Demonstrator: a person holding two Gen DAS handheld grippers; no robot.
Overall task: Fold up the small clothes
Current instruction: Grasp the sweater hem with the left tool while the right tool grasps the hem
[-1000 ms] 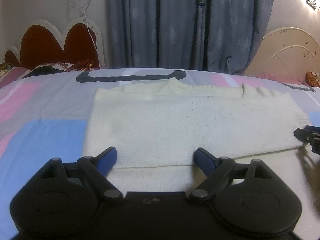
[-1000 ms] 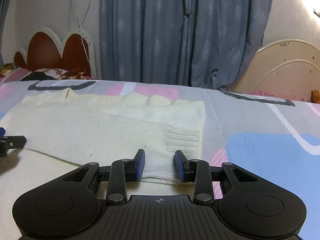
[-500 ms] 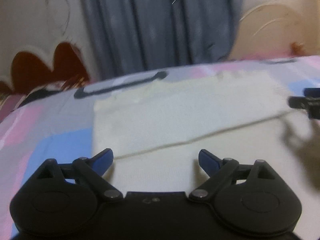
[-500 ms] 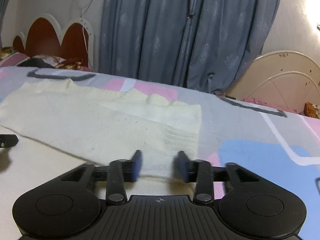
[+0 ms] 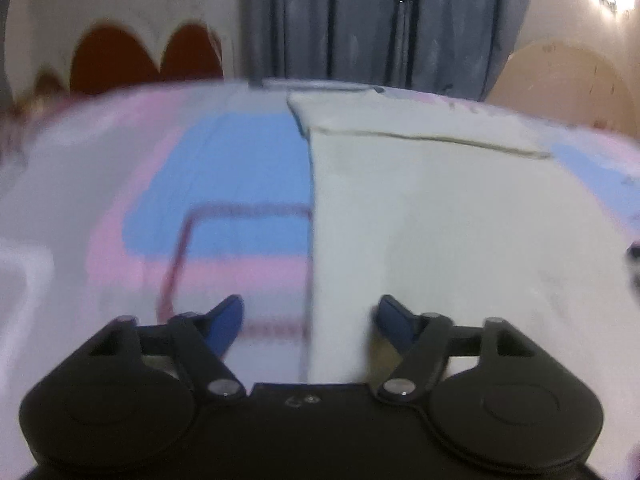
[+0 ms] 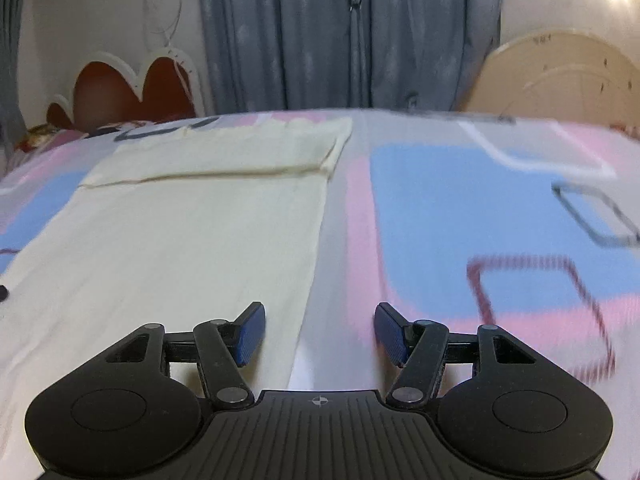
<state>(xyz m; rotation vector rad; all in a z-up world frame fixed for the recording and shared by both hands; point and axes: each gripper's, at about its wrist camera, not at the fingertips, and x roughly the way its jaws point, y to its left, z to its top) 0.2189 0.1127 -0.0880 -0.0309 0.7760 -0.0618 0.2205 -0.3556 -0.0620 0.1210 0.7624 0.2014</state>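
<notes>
On the bed [image 6: 420, 208]:
Sweater [image 6: 192, 240]: cream, flat, far end folded over.
Left gripper [image 5: 310, 320]: jaws apart, empty, over sweater's left edge.
Right gripper [image 6: 319, 330]: jaws apart, empty, over right edge.

My left hand-held gripper [image 5: 310, 322] is spread wide, empty, straddling the left edge of the cream sweater [image 5: 432, 216] on the bed [image 5: 120, 184]. The picture is blurred; curtain [image 5: 380, 20] behind.
</notes>
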